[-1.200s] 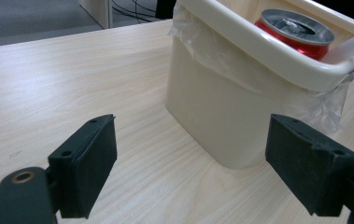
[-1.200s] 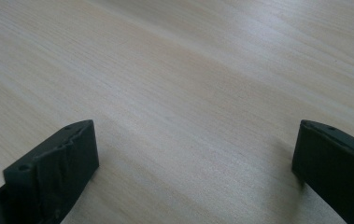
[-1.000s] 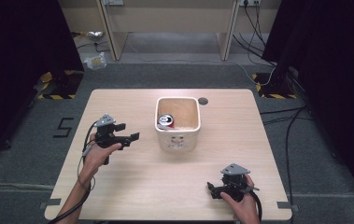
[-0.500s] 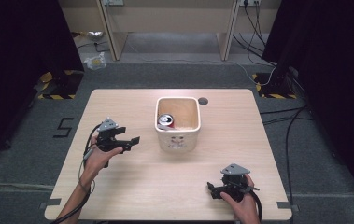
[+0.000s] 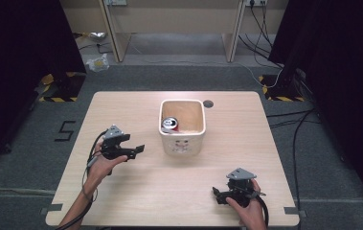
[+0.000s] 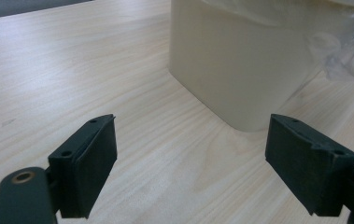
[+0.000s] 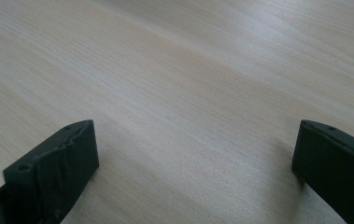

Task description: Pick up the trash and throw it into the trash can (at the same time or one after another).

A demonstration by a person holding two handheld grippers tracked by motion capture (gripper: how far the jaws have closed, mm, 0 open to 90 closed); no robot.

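The can [image 5: 172, 123] already lay inside the cream bin [image 5: 183, 142] at table centre, so the drop looked done. Your left gripper [image 5: 138, 149], at the bin's nine o'clock, was spread wide and empty; your right gripper [image 5: 216, 193], at its five o'clock, gaped empty too.

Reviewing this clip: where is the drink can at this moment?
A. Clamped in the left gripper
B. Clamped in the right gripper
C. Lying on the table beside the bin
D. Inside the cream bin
D: in the high view the can lies inside the cream bin, while the left gripper and right gripper are both open and hold nothing.
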